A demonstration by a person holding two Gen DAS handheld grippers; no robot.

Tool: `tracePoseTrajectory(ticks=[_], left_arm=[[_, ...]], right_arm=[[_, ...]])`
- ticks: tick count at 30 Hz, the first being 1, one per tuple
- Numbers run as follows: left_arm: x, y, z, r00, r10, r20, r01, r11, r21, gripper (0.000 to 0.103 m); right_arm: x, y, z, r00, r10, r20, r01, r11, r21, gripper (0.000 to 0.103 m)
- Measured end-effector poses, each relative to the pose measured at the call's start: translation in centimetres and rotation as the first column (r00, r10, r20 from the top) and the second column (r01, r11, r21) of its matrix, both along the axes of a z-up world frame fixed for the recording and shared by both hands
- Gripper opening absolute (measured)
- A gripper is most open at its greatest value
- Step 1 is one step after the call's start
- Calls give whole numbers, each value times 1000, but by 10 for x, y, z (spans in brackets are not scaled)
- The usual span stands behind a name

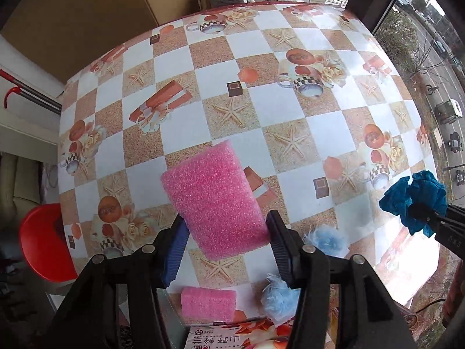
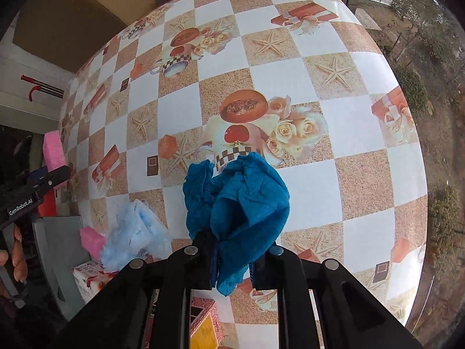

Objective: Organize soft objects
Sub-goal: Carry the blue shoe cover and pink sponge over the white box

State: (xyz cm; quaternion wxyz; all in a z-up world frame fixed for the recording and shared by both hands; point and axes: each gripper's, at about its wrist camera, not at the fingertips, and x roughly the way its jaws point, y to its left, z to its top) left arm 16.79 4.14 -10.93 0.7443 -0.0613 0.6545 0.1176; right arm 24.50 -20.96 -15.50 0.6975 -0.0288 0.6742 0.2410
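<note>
My left hand-held gripper (image 1: 226,241) pinches only the near end of the sponge (image 1: 213,197), held above the counter (image 1: 290,110); it could twist free. My right hand-held gripper (image 2: 232,264) clamps the cloth (image 2: 241,203), whose loose folds may snag.

Big pink foam sponge (image 1: 213,200): rectangular, coarse sparkly texture, tilted w/ its long side running up-left, held up off the tabletop (image 1: 290,110) between the left gripper's fingers (image 1: 283,253). 2nd, smaller pink sponge block (image 1: 207,304) sits lower down near the tabletop's near edge, lying flat. Light blue fluffy puff (image 1: 330,240) is on the tabletop just right of the big sponge; another pale blue fluffy bit (image 1: 277,301) is right beside the small block. Teal-blue cloth (image 2: 241,212): crumpled, bunched up, hanging in folds, pinched at its lower part btwn the right gripper's fingers (image 2: 203,261), raised above the tabletop.
</note>
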Motion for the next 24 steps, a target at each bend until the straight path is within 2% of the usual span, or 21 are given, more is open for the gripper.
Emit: tracePoseTrajectory(ticks=[6, 14, 20, 24], left_arm=[[-38, -38, 22, 991, -129, 44, 129, 992, 7, 58], [-104, -92, 53, 949, -310, 67, 309, 951, 13, 58], [-152, -113, 64, 915, -397, 68, 397, 918, 8, 58], [-182, -116, 71, 907, -414, 75, 415, 910, 6, 58]], right_arm=[[-17, -24, 20, 998, -56, 27, 56, 998, 10, 17], [-81, -59, 51, 992, -125, 29, 125, 992, 9, 17], [-133, -72, 66, 988, -153, 27, 154, 988, -7, 17], [-166, -72, 71, 987, -157, 19, 157, 987, -17, 17]])
